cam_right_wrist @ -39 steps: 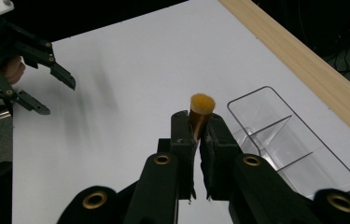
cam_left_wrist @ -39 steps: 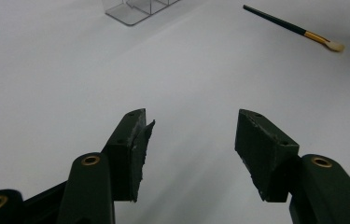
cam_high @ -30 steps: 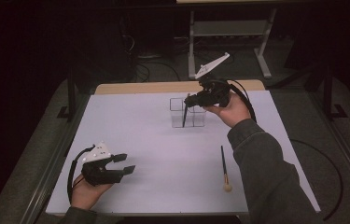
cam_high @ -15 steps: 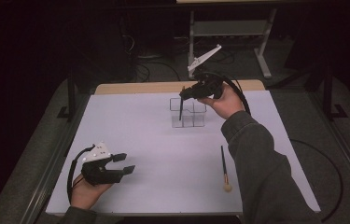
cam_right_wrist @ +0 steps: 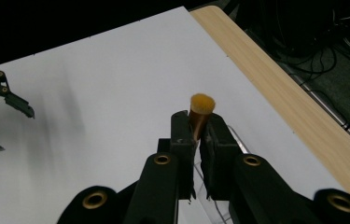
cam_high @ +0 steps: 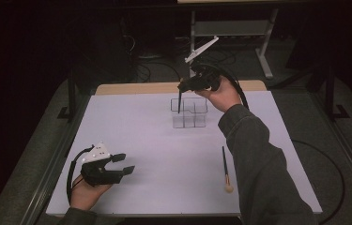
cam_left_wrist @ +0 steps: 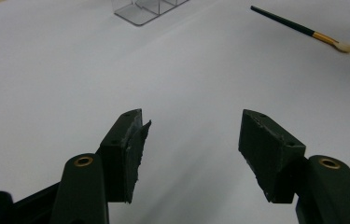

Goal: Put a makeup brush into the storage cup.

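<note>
Black-handled brush [cam_high: 179, 101] clamped in right hand-held gripper [cam_high: 183, 86], hanging over clear organizer [cam_high: 190, 117].

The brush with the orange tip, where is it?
The brush is clamped upright in the right gripper, its handle hanging over the clear box at the table's far side.

Looks like lab or test room. Big table [cam_high: 131, 126] with plain white top in middle of frame, wood edge [cam_high: 136, 88] at far side. Dark all around. Black cables [cam_high: 152, 70] on floor at top. Metal stand [cam_high: 230, 30] at upper right. Grey floor mat [cam_high: 347, 154] at right edge.
</note>
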`<state>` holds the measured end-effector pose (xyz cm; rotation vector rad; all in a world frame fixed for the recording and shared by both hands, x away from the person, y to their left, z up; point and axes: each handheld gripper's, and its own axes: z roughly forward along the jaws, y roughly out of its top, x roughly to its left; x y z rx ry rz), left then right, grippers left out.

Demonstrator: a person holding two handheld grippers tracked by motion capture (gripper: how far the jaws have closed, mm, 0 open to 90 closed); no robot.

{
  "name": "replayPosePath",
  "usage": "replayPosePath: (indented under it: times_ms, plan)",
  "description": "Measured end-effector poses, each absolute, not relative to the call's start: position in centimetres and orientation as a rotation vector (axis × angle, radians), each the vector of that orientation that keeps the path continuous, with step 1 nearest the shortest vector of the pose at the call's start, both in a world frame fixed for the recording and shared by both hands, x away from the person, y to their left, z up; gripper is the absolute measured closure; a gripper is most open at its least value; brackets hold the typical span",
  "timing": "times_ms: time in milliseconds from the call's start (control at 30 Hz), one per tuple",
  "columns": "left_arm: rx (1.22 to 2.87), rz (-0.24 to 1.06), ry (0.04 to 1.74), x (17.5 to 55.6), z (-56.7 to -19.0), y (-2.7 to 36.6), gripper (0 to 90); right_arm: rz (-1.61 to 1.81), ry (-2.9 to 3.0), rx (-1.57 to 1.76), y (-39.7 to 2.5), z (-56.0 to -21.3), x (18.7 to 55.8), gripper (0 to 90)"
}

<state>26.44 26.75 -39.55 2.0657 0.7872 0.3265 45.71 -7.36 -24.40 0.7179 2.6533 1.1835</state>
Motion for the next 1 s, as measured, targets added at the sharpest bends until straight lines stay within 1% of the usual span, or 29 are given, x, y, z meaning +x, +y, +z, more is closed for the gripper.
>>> replayPosePath:
  times_ms: [200, 667, 1000]
  plan:
    - [2.065, 0.328, 0.788, 26.4, -39.5, 26.7, 39.5, 1.195, 2.635, 0.738, -7.1, -24.0, 46.3, 83.2]
    - [2.063, 0.328, 0.792, 26.3, -39.5, 26.7, 38.8, 1.194, 2.604, 0.802, -7.6, -24.9, 48.0, 83.2]
    - [2.052, 0.325, 0.793, 26.3, -39.5, 26.8, 35.2, 1.184, 2.588, 0.833, -7.7, -25.4, 48.7, 83.2]
